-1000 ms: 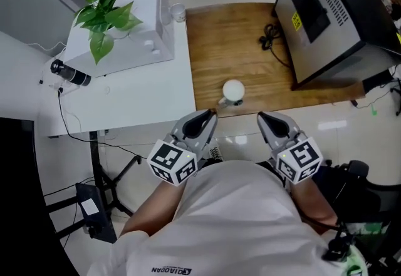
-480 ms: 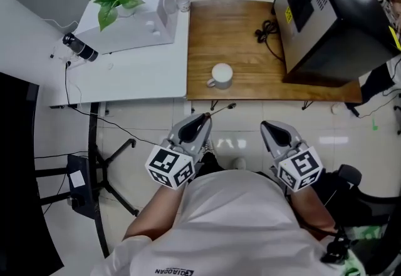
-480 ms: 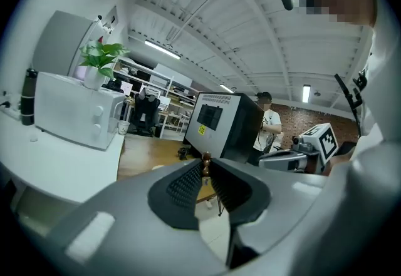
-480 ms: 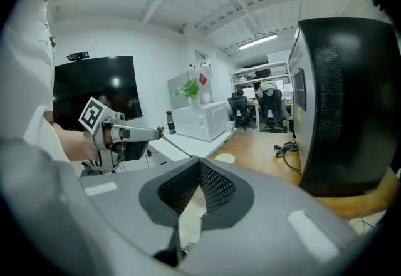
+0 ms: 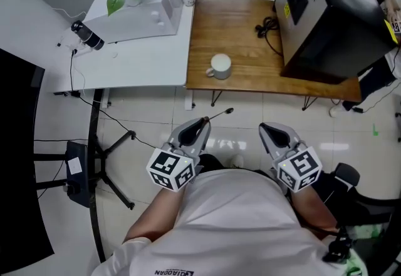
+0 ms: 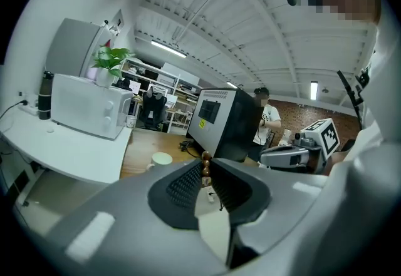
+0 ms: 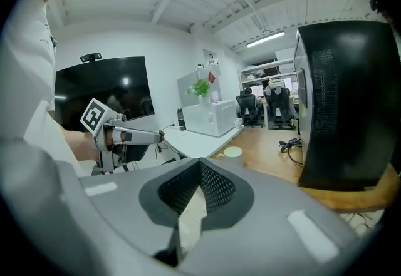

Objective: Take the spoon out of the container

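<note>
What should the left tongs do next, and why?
Probably carry the spoon to the wooden table and lay it down beside the white cup: the left tongs clamp its handle, and it is clear of the cup, over the floor.

Left tongs [image 5: 205, 121] clamped — right tongs [image 5: 264, 126] closed.

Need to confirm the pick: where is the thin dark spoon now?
In the head view the thin dark spoon sticks out of the left gripper, whose jaws grip it, above the tiled floor, short of the wooden table and white mug.
</note>
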Action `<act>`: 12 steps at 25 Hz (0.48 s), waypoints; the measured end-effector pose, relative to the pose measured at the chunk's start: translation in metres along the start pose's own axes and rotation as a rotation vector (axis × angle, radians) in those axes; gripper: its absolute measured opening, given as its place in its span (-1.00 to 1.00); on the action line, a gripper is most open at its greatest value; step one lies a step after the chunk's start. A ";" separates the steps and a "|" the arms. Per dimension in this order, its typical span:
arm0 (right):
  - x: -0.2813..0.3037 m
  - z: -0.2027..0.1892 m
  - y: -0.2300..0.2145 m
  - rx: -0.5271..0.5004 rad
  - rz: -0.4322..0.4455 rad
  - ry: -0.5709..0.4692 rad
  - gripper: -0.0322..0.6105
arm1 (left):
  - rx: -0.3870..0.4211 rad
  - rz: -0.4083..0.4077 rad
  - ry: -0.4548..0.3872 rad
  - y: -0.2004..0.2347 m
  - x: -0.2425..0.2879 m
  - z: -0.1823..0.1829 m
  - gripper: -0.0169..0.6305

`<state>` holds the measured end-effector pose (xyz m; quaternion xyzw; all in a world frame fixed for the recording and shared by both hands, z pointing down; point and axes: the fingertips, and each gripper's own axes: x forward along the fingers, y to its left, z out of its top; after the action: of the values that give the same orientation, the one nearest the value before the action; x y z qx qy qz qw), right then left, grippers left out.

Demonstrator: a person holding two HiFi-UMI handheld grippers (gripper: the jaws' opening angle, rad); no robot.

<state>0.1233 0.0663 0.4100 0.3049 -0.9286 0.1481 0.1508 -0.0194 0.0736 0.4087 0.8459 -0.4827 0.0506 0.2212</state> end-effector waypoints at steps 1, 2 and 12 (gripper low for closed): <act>0.000 0.001 0.001 0.001 -0.003 -0.003 -0.88 | 0.006 0.000 0.007 0.001 -0.001 0.000 -0.80; 0.000 0.003 0.003 0.001 -0.007 -0.004 -0.88 | 0.013 -0.001 0.014 0.002 -0.002 0.001 -0.80; 0.017 0.011 0.033 0.030 -0.059 -0.007 -0.88 | 0.045 -0.080 0.052 0.017 -0.014 0.011 -0.80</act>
<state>0.0882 0.0787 0.4002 0.3350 -0.9174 0.1565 0.1474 -0.0427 0.0725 0.3999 0.8676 -0.4415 0.0745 0.2165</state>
